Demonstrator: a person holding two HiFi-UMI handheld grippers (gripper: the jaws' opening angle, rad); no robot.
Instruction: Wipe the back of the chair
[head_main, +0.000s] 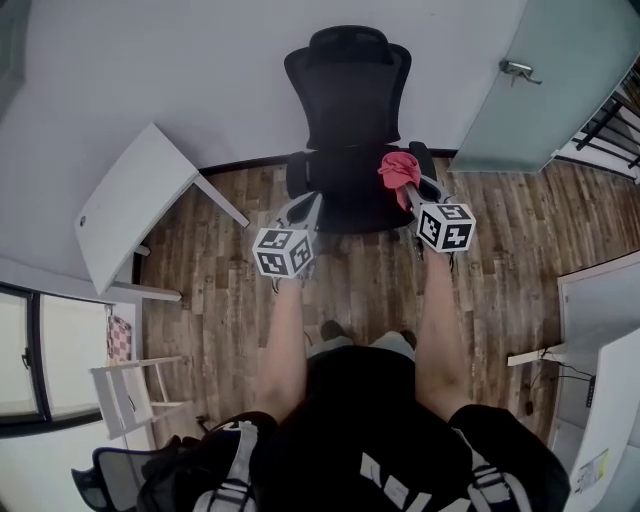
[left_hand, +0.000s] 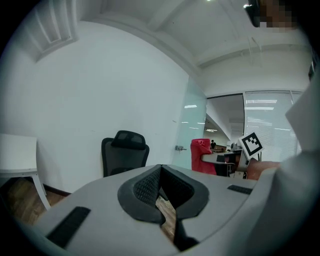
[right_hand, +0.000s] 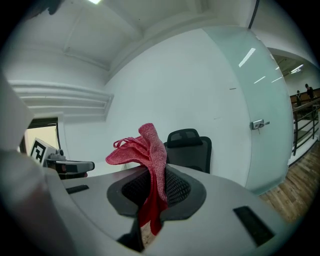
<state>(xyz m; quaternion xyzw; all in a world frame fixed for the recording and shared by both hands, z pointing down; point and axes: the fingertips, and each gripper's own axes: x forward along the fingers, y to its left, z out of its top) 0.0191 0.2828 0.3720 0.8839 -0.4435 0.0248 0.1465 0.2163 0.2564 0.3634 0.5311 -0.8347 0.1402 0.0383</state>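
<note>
The chair (head_main: 347, 110) is stood at the top centre of the head view with its seat turned toward the person and its back close to the white wall (head_main: 200, 60). The front of the backrest is thus offered for wiping, while its rear face is judged hard to reach unless the chair is turned. A white table (head_main: 125, 200) is seen at the left of that view, well apart from the chair. The left gripper (head_main: 305, 212) is held at the lower left edge of the seat. Its jaws are pressed together with nothing between them, probably so that it is kept free to steady or turn the chair. The right gripper (head_main: 410, 185) is held at the seat's right side with its jaws pinched on a red cloth (head_main: 398, 168). The cloth is bunched above the jaws and hangs below them, so a loose fold is presented forward as the wiping face. In the right gripper view the backrest is seen just right of centre, beyond the cloth and apart from it. No contact with the chair is made yet, so the wipe is judged not begun.
</note>
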